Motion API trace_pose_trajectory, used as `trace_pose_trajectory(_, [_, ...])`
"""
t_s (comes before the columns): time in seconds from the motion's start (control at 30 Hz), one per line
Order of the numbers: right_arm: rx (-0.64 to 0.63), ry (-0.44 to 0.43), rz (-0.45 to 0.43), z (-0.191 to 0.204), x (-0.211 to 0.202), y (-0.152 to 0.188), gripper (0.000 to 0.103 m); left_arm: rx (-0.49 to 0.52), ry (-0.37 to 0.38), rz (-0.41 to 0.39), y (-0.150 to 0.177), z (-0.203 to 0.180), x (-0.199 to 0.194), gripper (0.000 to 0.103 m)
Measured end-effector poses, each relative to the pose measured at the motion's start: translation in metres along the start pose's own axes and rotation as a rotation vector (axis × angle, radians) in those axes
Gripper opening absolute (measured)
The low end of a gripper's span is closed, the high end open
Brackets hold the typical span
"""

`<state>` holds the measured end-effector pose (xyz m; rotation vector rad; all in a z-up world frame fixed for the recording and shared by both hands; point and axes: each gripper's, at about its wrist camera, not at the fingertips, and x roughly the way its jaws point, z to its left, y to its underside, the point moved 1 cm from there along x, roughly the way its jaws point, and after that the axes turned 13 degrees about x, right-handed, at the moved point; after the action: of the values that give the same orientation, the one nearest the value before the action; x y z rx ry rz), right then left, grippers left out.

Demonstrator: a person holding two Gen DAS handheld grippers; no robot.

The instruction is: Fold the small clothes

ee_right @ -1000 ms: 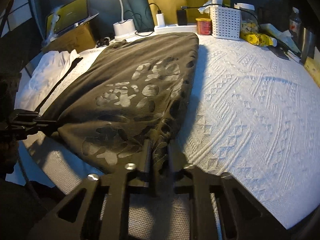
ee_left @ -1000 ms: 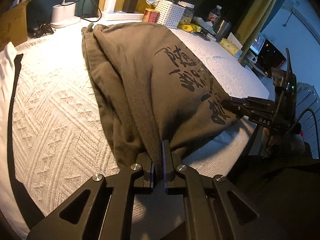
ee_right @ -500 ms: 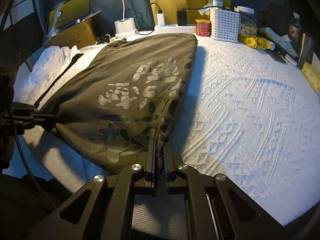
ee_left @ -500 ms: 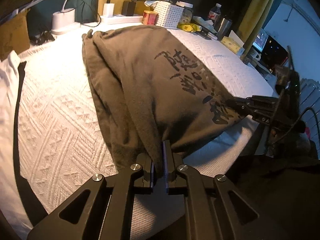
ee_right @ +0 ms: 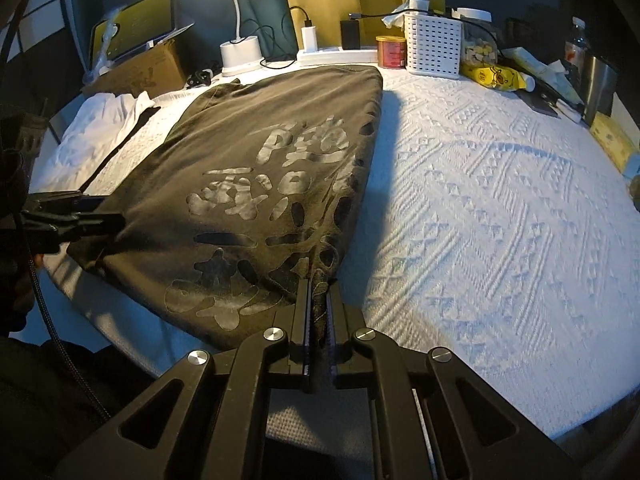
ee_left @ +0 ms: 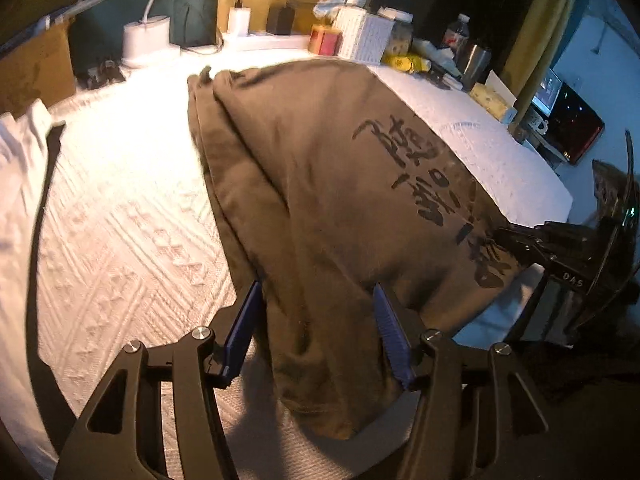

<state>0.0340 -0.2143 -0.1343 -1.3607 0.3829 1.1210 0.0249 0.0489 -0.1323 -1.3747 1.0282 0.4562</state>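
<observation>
Folded brown garment point(ee_left: 320, 184) with dark printed characters lies lengthwise on the white textured bedspread point(ee_right: 500, 208), running from the near edge toward the far edge, where clutter lines up. Left gripper point(ee_left: 318, 332) at the garment's near left corner: jaws opening, blue pads point(ee_left: 244, 328) standing clear on either side of the cloth, the corner lying loose between them and not pressed. Right gripper point(ee_right: 319, 316) at the near right corner: jaws clenched tight on a pinch of the fabric's hem. Both near corners sit at the bedspread's near edge, the hem slightly overhanging. White cloth with a black strip point(ee_right: 104, 128) lies near the left edge, apart from the garment. Along the far edge: lamp base point(ee_right: 241, 50), power strip point(ee_right: 336, 55), red tin point(ee_right: 391, 52), white perforated basket point(ee_right: 433, 46), yellow packet point(ee_right: 496, 76).
</observation>
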Motion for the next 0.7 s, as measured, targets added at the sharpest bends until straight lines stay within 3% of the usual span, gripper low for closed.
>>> trace_pose_trajectory(0.4, [-0.016,-0.003,0.008,0.004,0.000,0.002,0.008,0.001,-0.004,0.035,0.006,-0.007,-0.005,0.058])
trace_pose_trajectory(0.53, [-0.016,-0.014,0.023,0.002,0.002,-0.001,0.011,-0.006,0.020,0.000,-0.003,-0.008,-0.008,0.058])
trace_pose_trajectory(0.57, [-0.013,-0.019,0.030,0.001,0.002,-0.002,0.015,-0.004,0.022,-0.003,-0.006,-0.009,-0.008,0.058])
trace_pose_trajectory(0.63, [-0.009,-0.017,0.035,0.000,0.002,-0.004,0.034,-0.003,0.021,-0.006,-0.011,-0.009,-0.006,0.058])
trace_pose_trajectory(0.67, [-0.007,-0.019,0.033,-0.001,0.002,-0.005,0.052,-0.003,0.019,-0.004,-0.014,-0.009,-0.004,0.058])
trace_pose_trajectory(0.7, [-0.005,-0.024,0.032,0.000,0.002,-0.006,0.059,-0.003,0.019,-0.001,-0.016,-0.009,-0.002,0.059])
